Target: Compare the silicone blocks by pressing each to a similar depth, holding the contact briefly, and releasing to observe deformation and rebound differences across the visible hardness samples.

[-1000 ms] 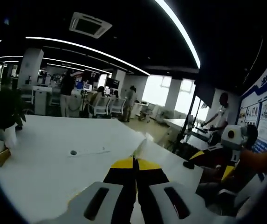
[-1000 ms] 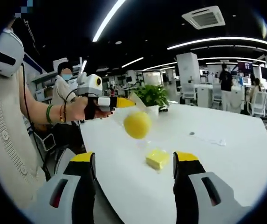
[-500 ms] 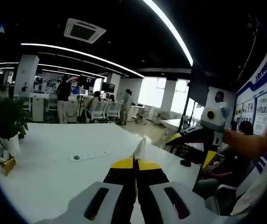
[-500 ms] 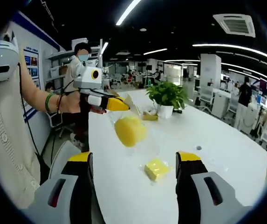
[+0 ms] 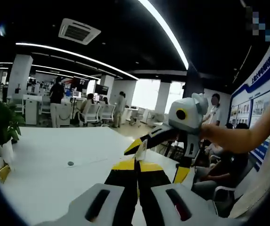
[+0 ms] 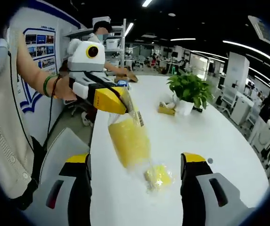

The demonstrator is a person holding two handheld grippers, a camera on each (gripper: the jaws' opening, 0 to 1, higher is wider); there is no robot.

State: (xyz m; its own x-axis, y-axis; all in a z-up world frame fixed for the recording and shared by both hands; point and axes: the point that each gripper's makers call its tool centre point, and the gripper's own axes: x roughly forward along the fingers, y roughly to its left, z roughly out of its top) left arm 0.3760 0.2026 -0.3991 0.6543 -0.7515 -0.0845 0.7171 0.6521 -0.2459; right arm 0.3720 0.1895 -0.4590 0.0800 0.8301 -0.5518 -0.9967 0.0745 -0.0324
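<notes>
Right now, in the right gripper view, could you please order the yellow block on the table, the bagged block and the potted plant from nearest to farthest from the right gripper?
1. Yellow block, on the table between the jaws.
2. Bagged block, hanging from the left gripper, left of centre.
3. Potted plant, far back, right.

The left gripper view looks level along a white table [image 5: 45, 155] toward distant office desks. The right gripper view looks down its length from close above, a potted plant [image 6: 190, 89] at 1 o'clock. Both share this table and plant.

Bright ceiling strip lights [image 5: 165, 29], window glare [image 5: 146, 92], dim ceiling, fisheye-warped edges.
</notes>
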